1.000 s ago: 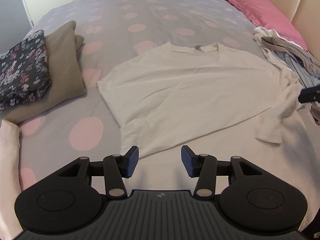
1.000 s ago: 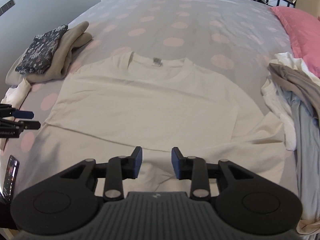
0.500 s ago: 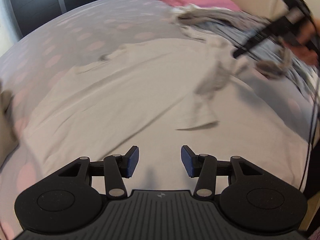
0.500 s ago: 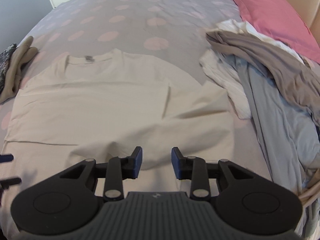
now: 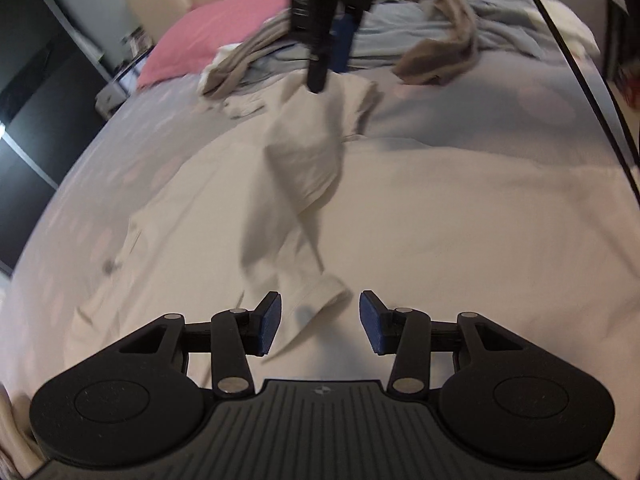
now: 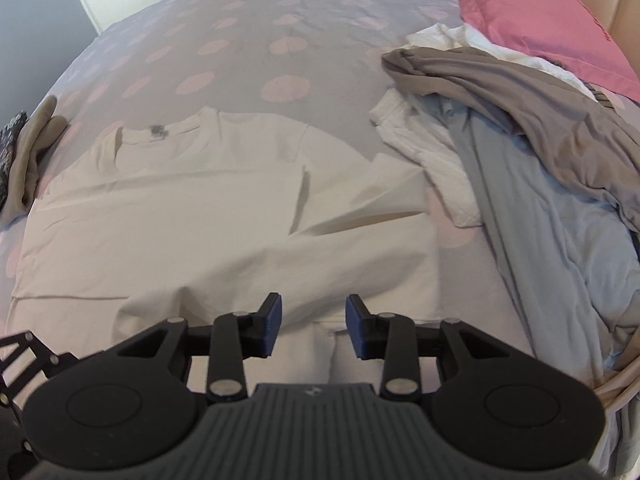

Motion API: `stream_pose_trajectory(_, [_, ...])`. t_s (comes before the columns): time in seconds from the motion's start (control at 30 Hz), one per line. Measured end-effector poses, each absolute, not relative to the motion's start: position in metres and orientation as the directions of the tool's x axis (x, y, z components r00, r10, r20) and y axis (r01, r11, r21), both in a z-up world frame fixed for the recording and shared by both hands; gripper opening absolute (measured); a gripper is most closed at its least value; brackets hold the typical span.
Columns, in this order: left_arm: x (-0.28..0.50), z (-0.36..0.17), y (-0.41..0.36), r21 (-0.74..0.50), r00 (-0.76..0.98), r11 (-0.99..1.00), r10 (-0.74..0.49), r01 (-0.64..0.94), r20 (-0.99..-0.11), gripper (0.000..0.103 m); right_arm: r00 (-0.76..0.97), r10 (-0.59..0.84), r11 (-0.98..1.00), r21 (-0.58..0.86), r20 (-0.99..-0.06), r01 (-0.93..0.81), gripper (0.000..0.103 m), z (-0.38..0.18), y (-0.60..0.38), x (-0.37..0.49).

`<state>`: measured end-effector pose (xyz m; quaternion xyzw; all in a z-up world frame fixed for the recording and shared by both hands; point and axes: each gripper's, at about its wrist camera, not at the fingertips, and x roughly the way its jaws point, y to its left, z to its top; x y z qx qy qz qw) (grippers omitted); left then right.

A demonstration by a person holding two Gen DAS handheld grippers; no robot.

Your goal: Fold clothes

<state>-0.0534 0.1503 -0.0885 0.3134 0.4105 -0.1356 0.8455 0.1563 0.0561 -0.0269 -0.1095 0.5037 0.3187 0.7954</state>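
A bed (image 6: 248, 12) covered in a grey spread with pink dots is seen, with a cream T-shirt (image 6: 180, 208) laid flat across its middle, one sleeve (image 5: 304, 168) folded inward over the chest. An unsorted heap of clothes (image 6: 540, 168) is piled beside it, below a pink pillow (image 6: 540, 4). The left gripper (image 5: 320, 322) is poised over the sleeve's cuff, its jaws apart and closing, the cloth not yet pinched. The right gripper (image 6: 313, 326) is held above the shirt's hem, its jaws opening and gripping nothing.
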Motion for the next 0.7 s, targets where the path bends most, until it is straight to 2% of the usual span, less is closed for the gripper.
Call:
stream_pose_trajectory(0.03, [-0.05, -0.094, 0.147, 0.435, 0.615, 0.752, 0.05, 0.496, -0.787, 0.041, 0.292, 0.398, 0.78, 0.153, -0.87, -0.607, 0.039, -0.027, 0.052, 0.16])
stream_pose_trajectory(0.2, [-0.037, -0.112, 0.147, 0.463, 0.577, 0.71, 0.097, 0.531, -0.811, 0.023, 0.294, 0.39, 0.81, 0.173, -0.873, -0.56, 0.039, -0.032, 0.034, 0.175])
stream_pose_trajectory(0.27, [-0.03, -0.106, 0.153, 0.434, 0.564, 0.751, 0.1, 0.498, -0.82, 0.002, 0.304, 0.38, 0.821, 0.167, -0.874, -0.546, 0.039, -0.034, 0.028, 0.18])
stream_pose_trajectory(0.4, [-0.022, -0.071, 0.168, 0.414, 0.633, 0.822, 0.086, 0.391, -0.769, 0.0, 0.323, 0.359, 0.845, 0.158, -0.876, -0.511, 0.039, -0.038, 0.016, 0.192])
stream_pose_trajectory(0.5, [-0.016, -0.036, 0.183, 0.444, 0.707, 0.849, 0.127, 0.285, -0.695, 0.0, 0.325, 0.349, 0.857, 0.159, -0.879, -0.49, 0.039, -0.042, 0.01, 0.198])
stream_pose_trajectory(0.7, [0.004, 0.031, 0.225, 0.43, 0.798, 0.9, 0.204, 0.075, -0.567, 0.0, 0.311, 0.329, 0.87, 0.158, -0.892, -0.468, 0.039, -0.053, 0.008, 0.205])
